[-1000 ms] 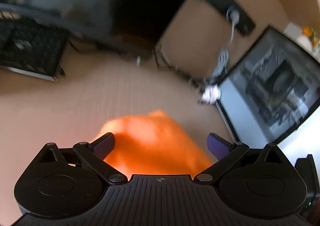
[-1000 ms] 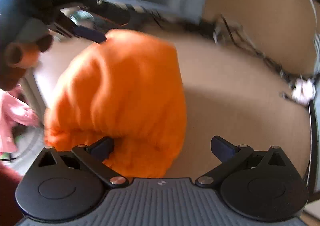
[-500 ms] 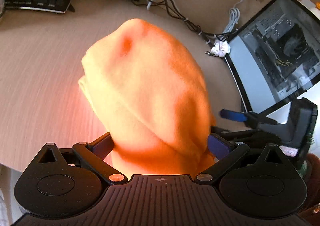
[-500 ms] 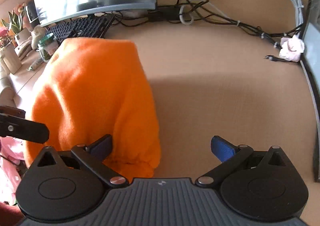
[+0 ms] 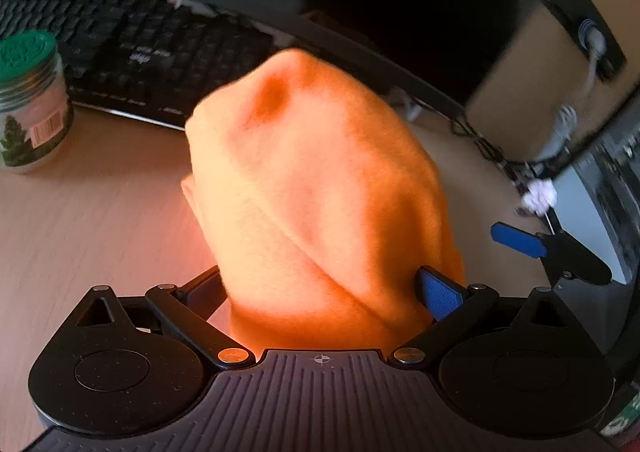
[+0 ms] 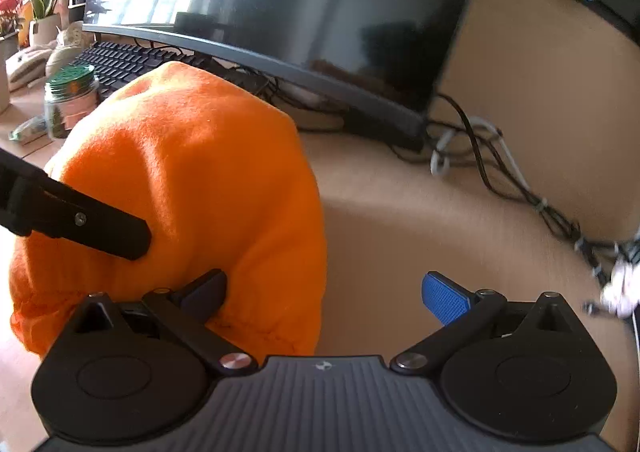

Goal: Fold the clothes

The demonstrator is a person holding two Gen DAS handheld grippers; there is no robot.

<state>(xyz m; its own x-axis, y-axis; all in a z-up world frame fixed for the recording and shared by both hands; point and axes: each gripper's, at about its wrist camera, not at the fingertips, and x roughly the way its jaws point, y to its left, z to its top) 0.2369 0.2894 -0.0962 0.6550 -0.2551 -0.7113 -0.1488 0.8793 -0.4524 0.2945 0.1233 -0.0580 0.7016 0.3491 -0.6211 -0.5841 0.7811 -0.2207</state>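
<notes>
1. The left gripper (image 5: pixel 320 288) has its jaws spread wide, with the bunched orange cloth (image 5: pixel 316 188) between them.
2. The right gripper (image 6: pixel 324 292) is also wide; the cloth (image 6: pixel 192 188) lies against its left finger only.
3. The cloth rests on the desk (image 6: pixel 420 220).
4. Beyond it stand a jar (image 5: pixel 30 100), a keyboard (image 5: pixel 160 52), a monitor (image 6: pixel 300 0) and cables (image 6: pixel 500 168).

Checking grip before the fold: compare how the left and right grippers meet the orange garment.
Left gripper: the orange garment fills the whole gap between its fingers. Right gripper: the garment touches only its left finger; the right finger hangs bare over the desk. Both stand wide open, neither clamped.
</notes>
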